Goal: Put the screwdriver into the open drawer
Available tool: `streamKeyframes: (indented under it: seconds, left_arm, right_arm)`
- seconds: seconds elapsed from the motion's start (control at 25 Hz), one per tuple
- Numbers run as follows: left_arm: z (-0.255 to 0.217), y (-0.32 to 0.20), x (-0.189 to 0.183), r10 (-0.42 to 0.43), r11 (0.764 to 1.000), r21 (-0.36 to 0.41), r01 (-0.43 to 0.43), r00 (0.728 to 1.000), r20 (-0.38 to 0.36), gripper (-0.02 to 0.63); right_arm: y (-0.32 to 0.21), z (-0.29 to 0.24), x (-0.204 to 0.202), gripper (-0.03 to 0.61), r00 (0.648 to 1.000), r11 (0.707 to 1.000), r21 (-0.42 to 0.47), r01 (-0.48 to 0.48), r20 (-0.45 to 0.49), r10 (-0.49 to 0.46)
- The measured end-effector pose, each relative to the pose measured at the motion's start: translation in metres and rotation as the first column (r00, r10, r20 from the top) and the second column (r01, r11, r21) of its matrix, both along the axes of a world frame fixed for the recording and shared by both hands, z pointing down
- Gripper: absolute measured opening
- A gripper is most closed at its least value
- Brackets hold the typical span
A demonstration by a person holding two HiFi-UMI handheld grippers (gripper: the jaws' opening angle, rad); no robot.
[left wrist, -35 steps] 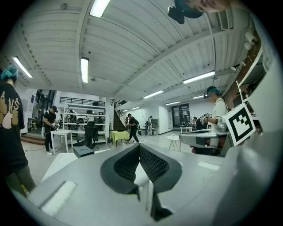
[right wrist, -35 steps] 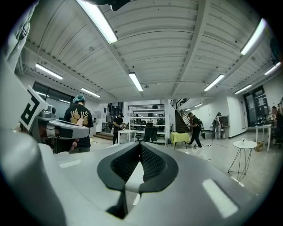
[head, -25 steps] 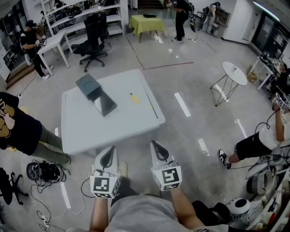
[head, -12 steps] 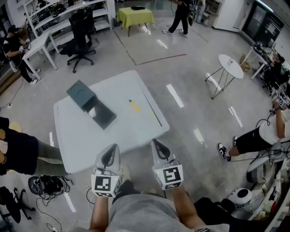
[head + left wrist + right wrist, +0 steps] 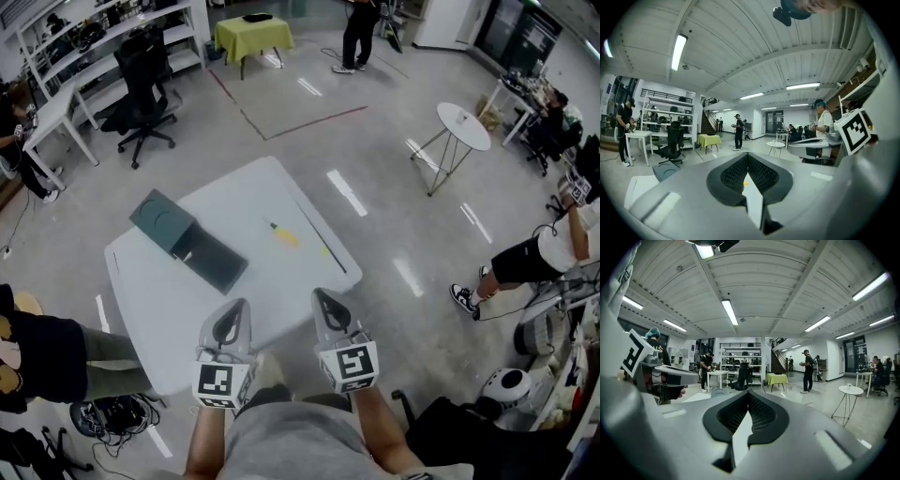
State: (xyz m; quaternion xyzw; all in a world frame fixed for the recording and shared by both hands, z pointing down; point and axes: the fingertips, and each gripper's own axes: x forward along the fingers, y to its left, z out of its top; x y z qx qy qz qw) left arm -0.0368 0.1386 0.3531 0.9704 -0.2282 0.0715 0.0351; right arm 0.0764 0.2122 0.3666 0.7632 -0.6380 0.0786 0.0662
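Head view shows the desk (image 5: 159,300) nearer than before; left gripper (image 5: 234,309) and right gripper (image 5: 322,302), closed and empty, approach its near edge; screwdriver (image 5: 284,234) unreached.

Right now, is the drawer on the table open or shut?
Open: the drawer is pulled out from its dark cabinet, inside showing. The screwdriver lies outside it on the table.
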Motion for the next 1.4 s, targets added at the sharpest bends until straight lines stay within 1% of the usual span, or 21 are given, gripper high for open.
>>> streamKeyframes:
  seconds: [0.2, 0.56, 0.72, 0.92, 1.04, 1.12, 1.24, 1.4]
  left_arm:
    - [0.004, -0.018, 0.002, 0.057, 0.998, 0.002, -0.057, 0.998, 0.003, 0.011]
    - [0.018, -0.048, 0.012, 0.082, 0.996, -0.030, -0.082, 0.997, 0.015, 0.011]
    - [0.024, -0.068, 0.023, 0.074, 0.997, -0.040, -0.073, 0.997, 0.020, 0.011]
    - [0.025, -0.085, 0.050, 0.036, 0.998, -0.044, -0.035, 0.999, 0.017, 0.011]
    - [0.022, -0.098, 0.067, 0.029, 0.998, -0.051, -0.029, 1.000, 0.008, 0.011]
    - [0.023, -0.108, 0.076, 0.007, 0.999, -0.054, -0.006, 1.000, 0.017, 0.011]
    - [0.028, -0.120, 0.090, -0.020, 0.997, -0.072, 0.021, 1.000, 0.022, 0.011]
    - [0.044, -0.146, 0.103, -0.035, 0.995, -0.091, 0.038, 0.999, 0.038, 0.011]
  right_arm:
    - [-0.015, 0.002, -0.003, 0.003, 0.999, 0.999, 0.001, -0.049, 0.004, 0.049]
    - [-0.039, 0.017, 0.006, 0.003, 0.997, 0.996, -0.040, -0.075, 0.007, 0.076]
    - [-0.061, 0.022, 0.016, 0.003, 0.998, 0.997, -0.052, -0.061, 0.004, 0.062]
    - [-0.079, 0.021, 0.047, 0.003, 0.999, 0.998, -0.052, -0.032, -0.002, 0.032]
    - [-0.099, 0.021, 0.064, 0.003, 1.000, 0.998, -0.063, -0.013, 0.006, 0.014]
    - [-0.114, 0.022, 0.074, 0.003, 1.000, 0.997, -0.073, 0.012, 0.014, -0.011]
    - [-0.133, 0.030, 0.086, 0.003, 0.998, 0.994, -0.099, 0.056, 0.027, -0.053]
    - [-0.164, 0.049, 0.098, 0.003, 0.996, 0.988, -0.129, 0.085, 0.047, -0.080]
